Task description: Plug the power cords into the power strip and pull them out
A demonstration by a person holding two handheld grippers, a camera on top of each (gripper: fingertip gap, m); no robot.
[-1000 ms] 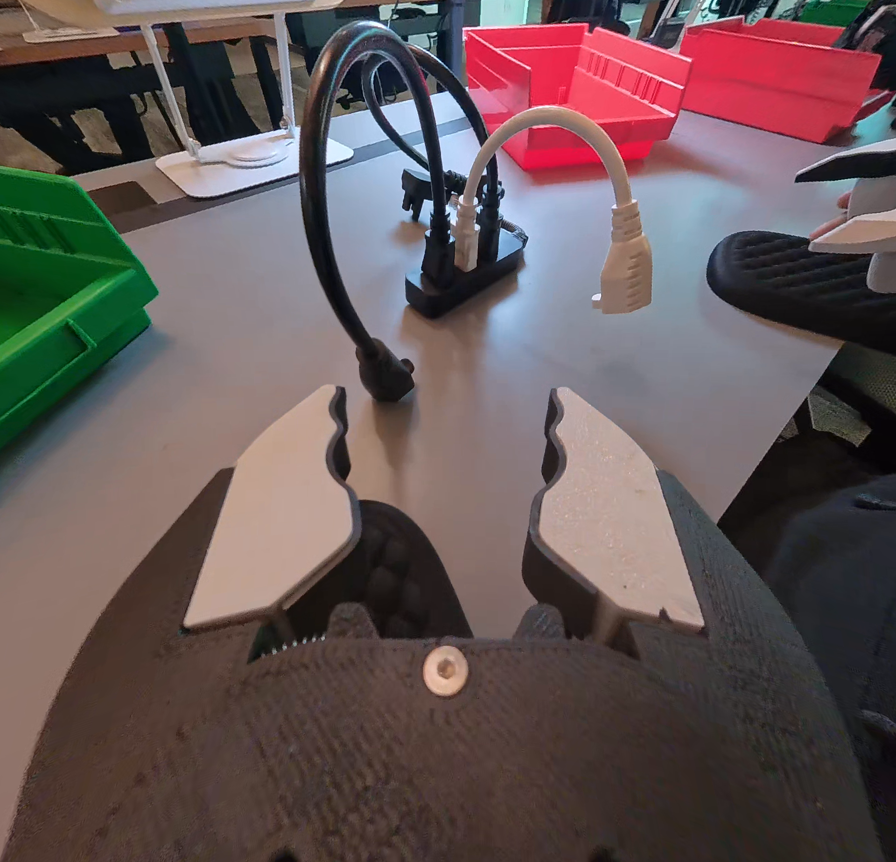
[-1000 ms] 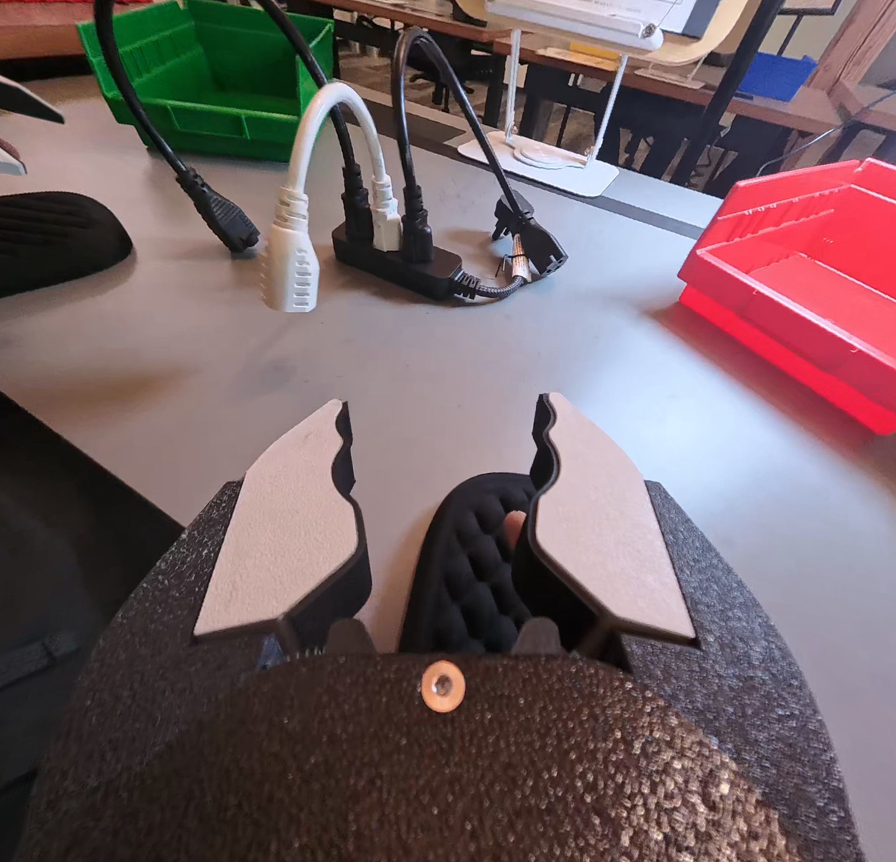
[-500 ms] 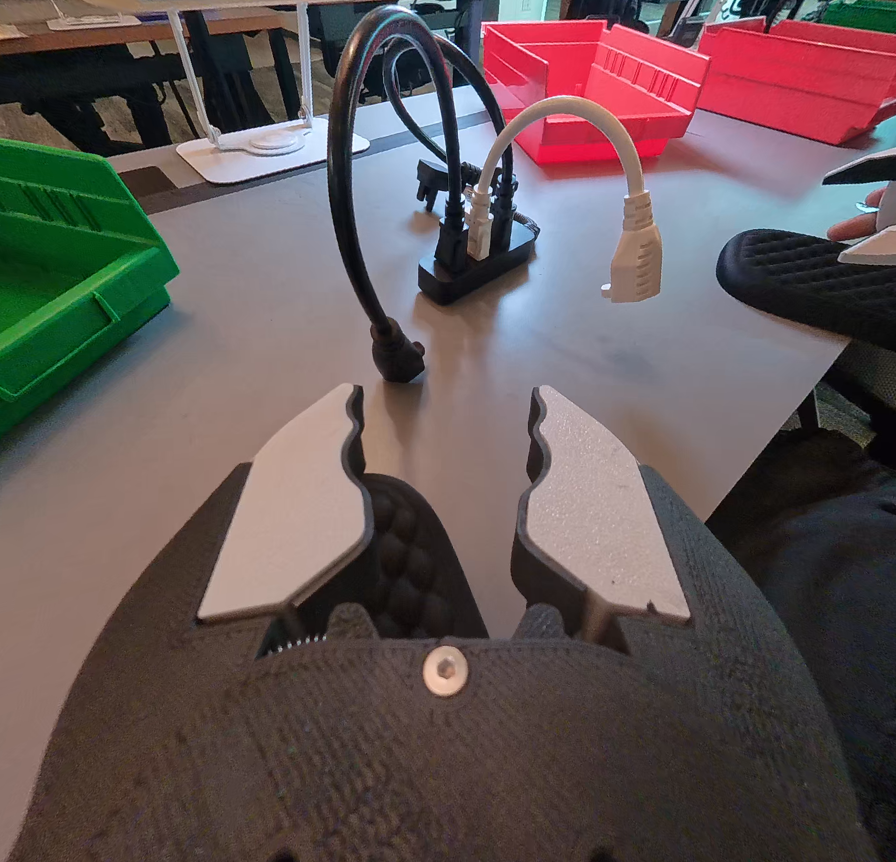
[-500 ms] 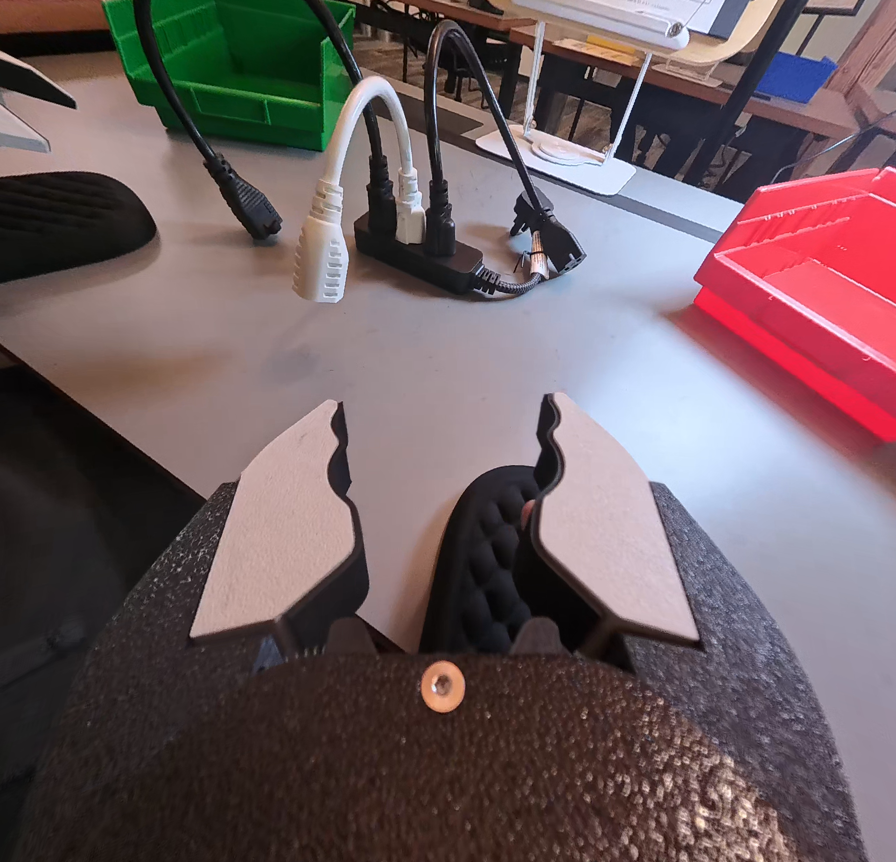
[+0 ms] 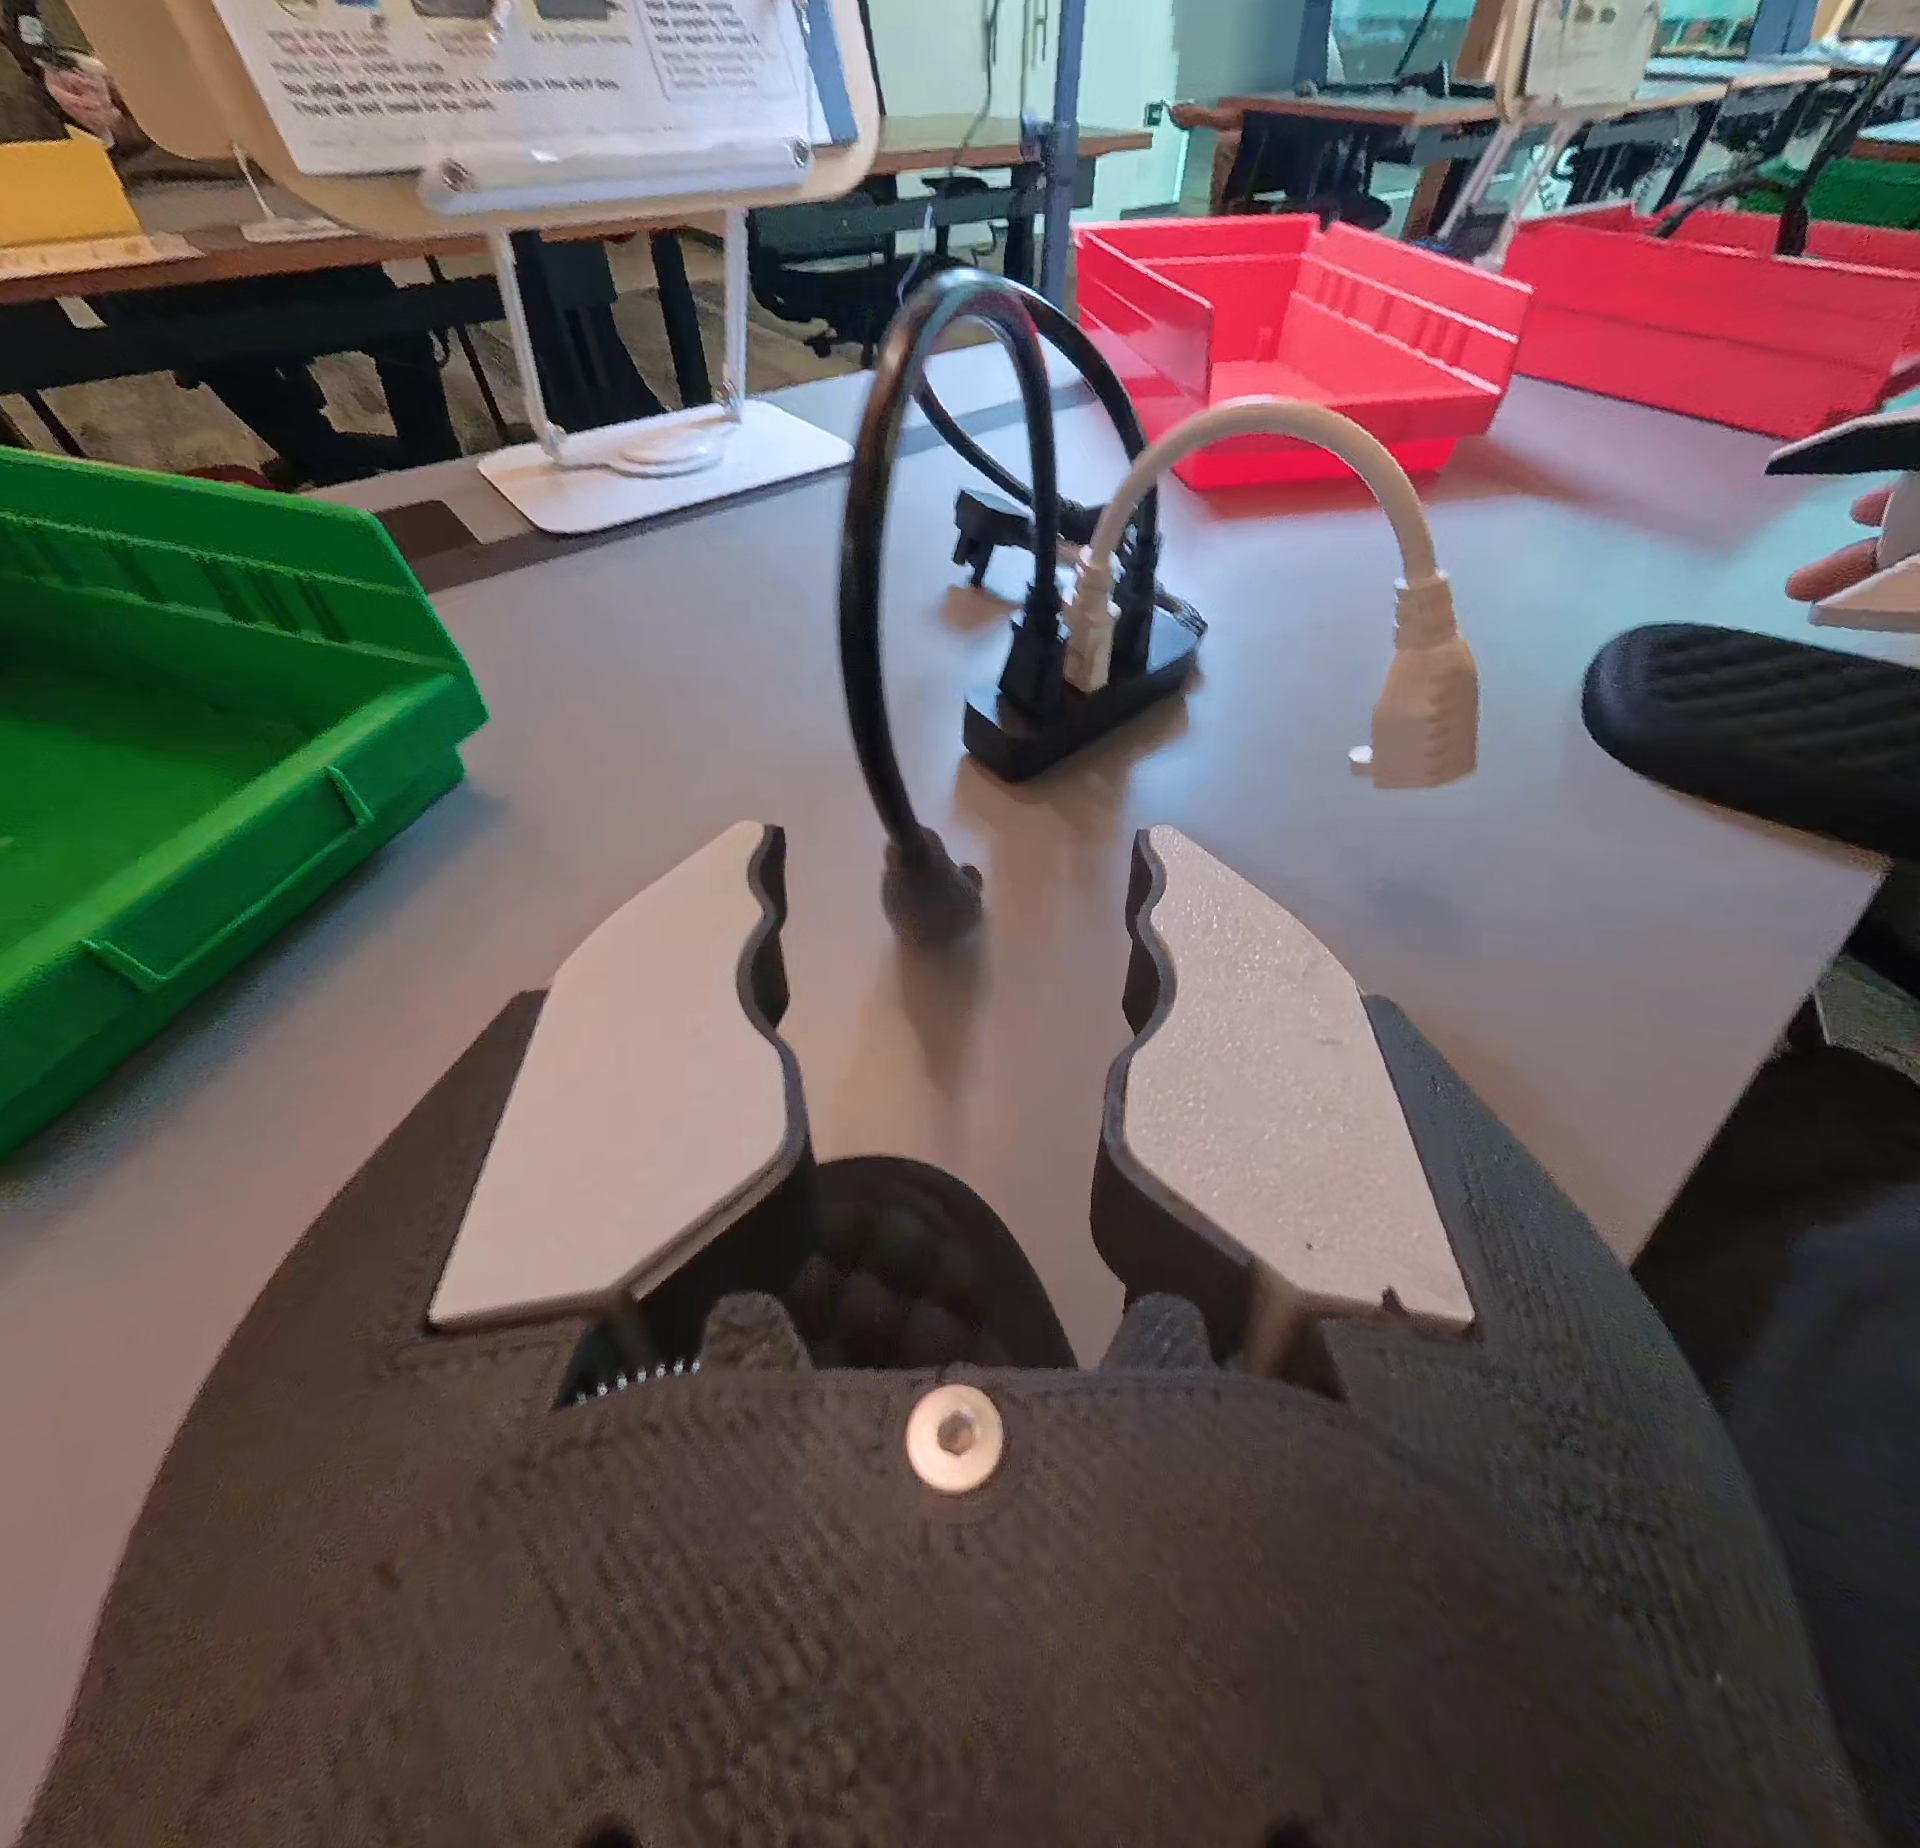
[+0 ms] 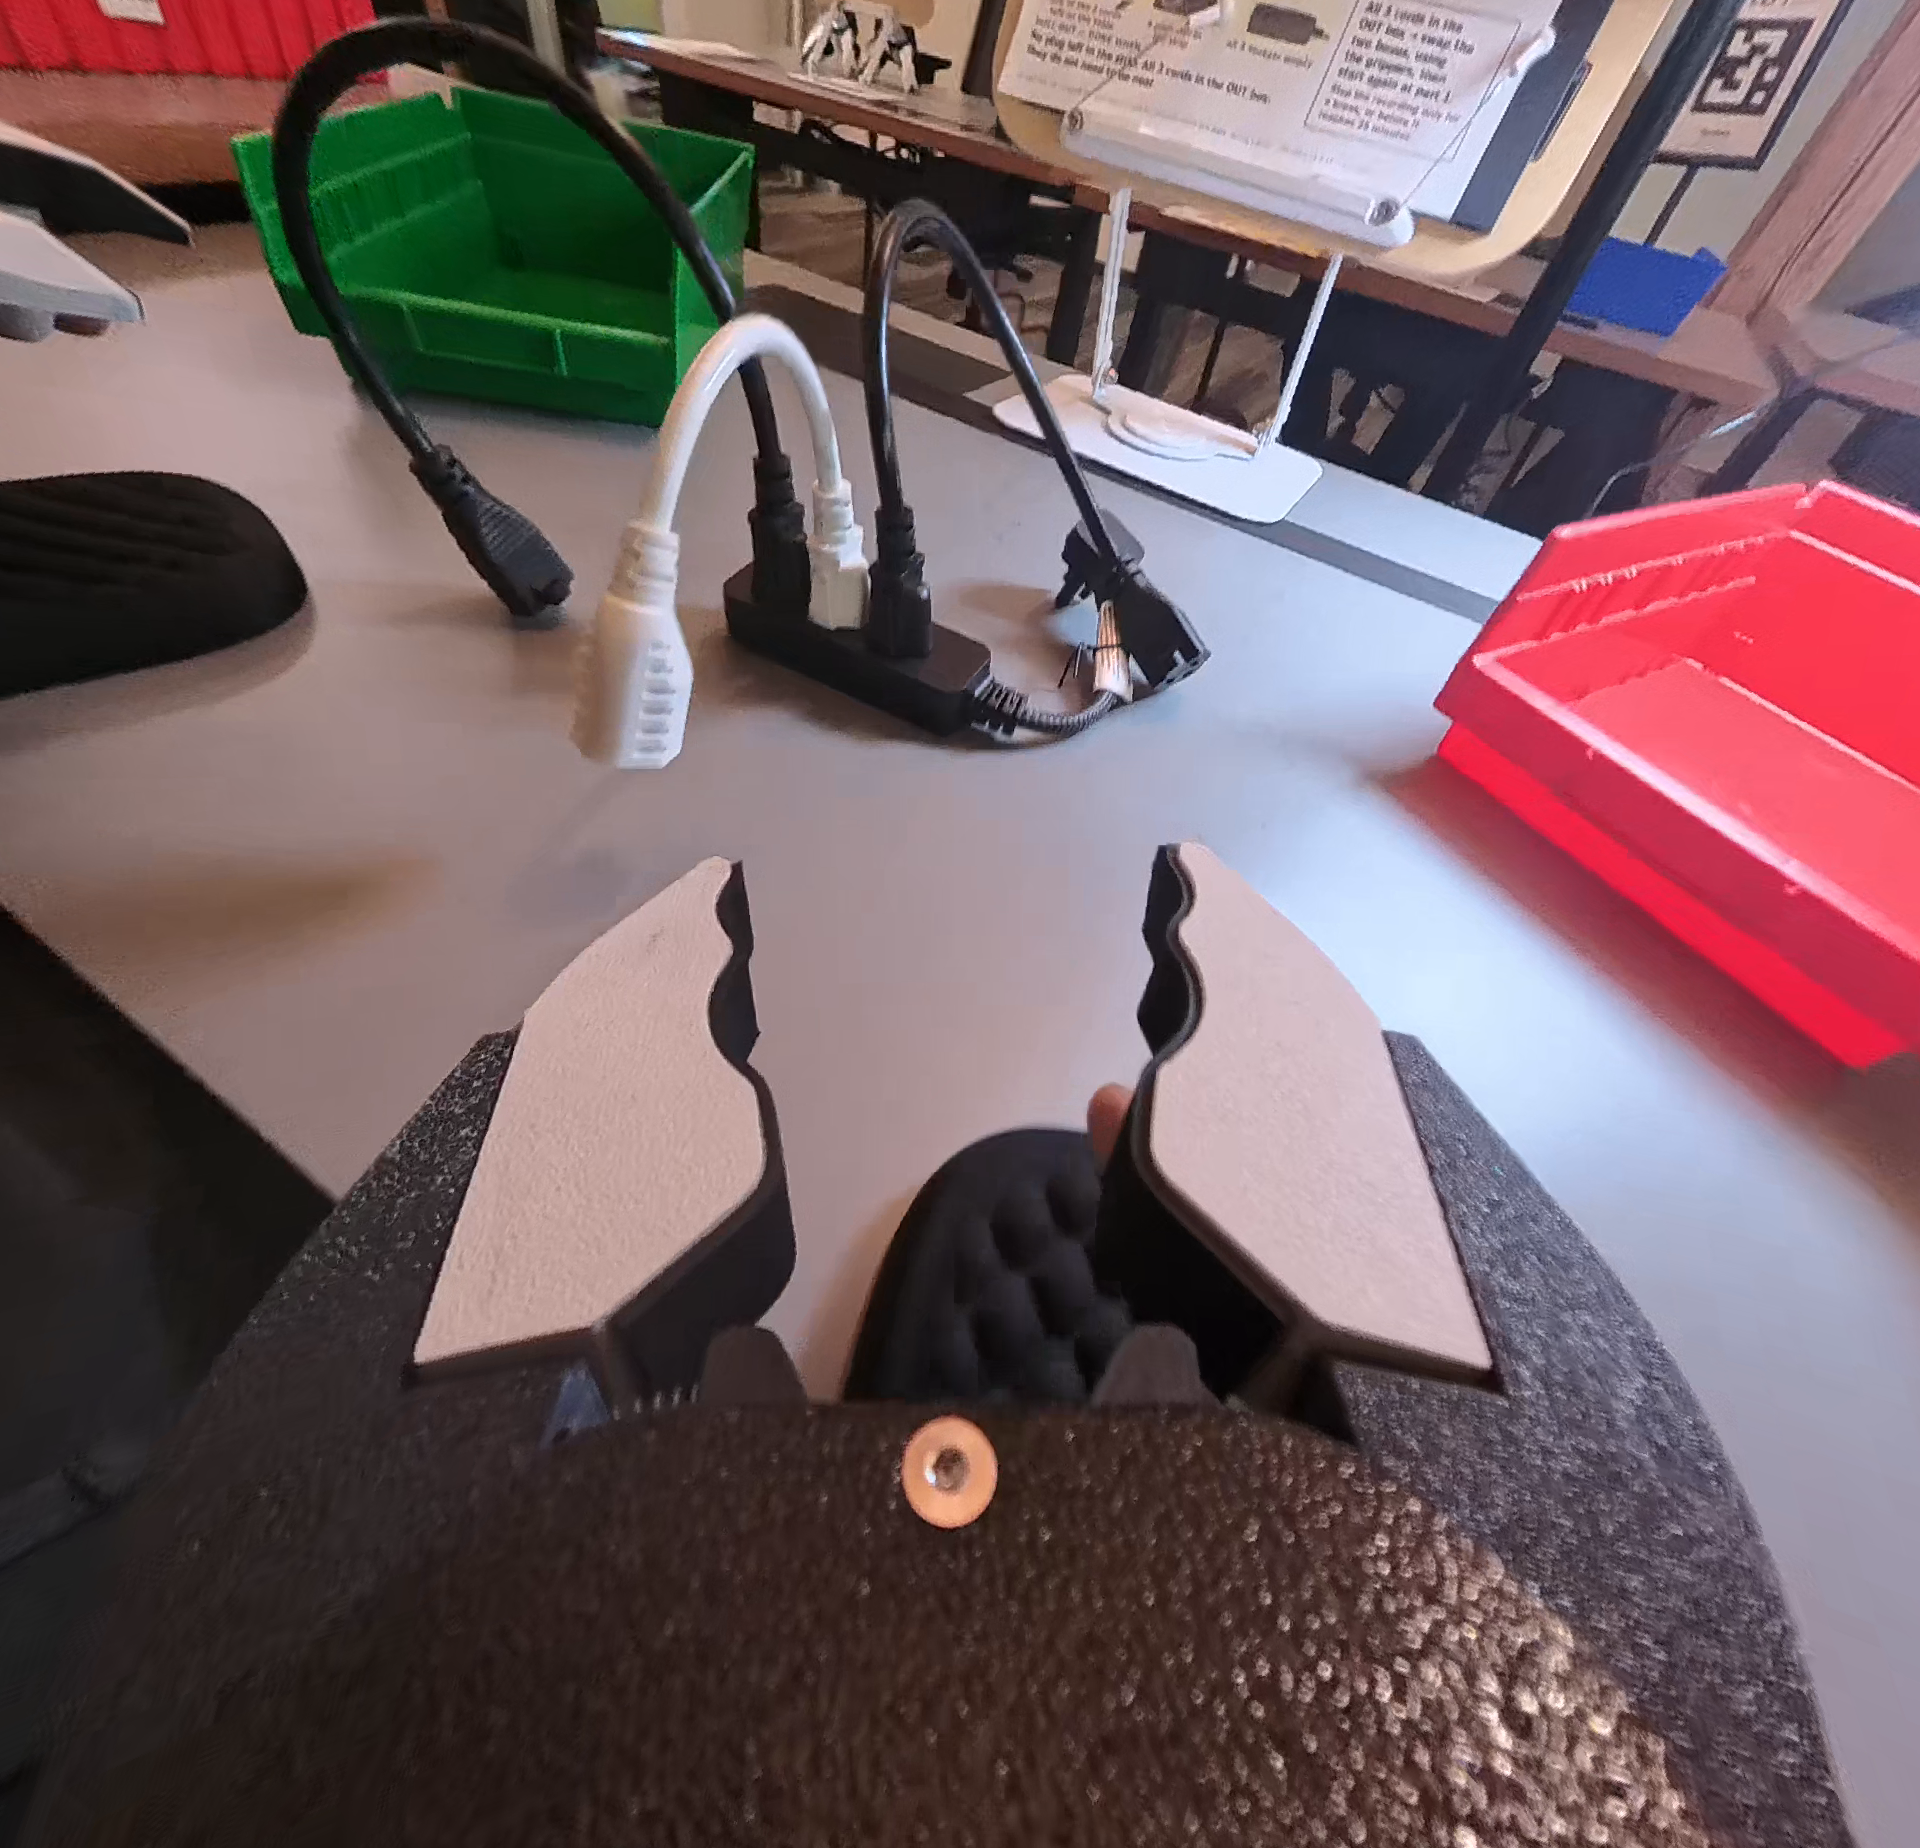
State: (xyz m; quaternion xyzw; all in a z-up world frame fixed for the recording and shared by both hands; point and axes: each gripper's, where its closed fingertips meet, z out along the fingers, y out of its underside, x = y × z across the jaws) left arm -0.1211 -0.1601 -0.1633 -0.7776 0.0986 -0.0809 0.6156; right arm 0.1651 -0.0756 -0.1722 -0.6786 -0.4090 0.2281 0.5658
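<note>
A black power strip (image 5: 1081,692) sits on a grey table (image 5: 644,718), straight ahead of the left gripper (image 5: 954,863) and ahead and slightly left of the right gripper (image 6: 945,889). Both grippers hover with their fingers spread wide and nothing between them. Three cords stand plugged into the strip: a long black cord (image 5: 868,593), a white cord (image 5: 1278,427) and a second black cord (image 6: 894,364). The long black cord arches over so that its free connector (image 5: 930,894) hangs just ahead of the left gripper's fingertips; the white cord's free connector (image 5: 1423,707) dangles ahead to that gripper's right.

Only the right wrist view shows the strip's own braided lead and plug (image 6: 1132,614) clearly, lying beyond the strip's far end. The left wrist view shows two red bins (image 5: 1299,344) far ahead to the right; the right wrist view shows one red bin (image 6: 1714,718) close on its right. A green bin (image 5: 187,738) lies left of the left gripper, and a white sign stand (image 5: 665,448) rises beyond the strip.
</note>
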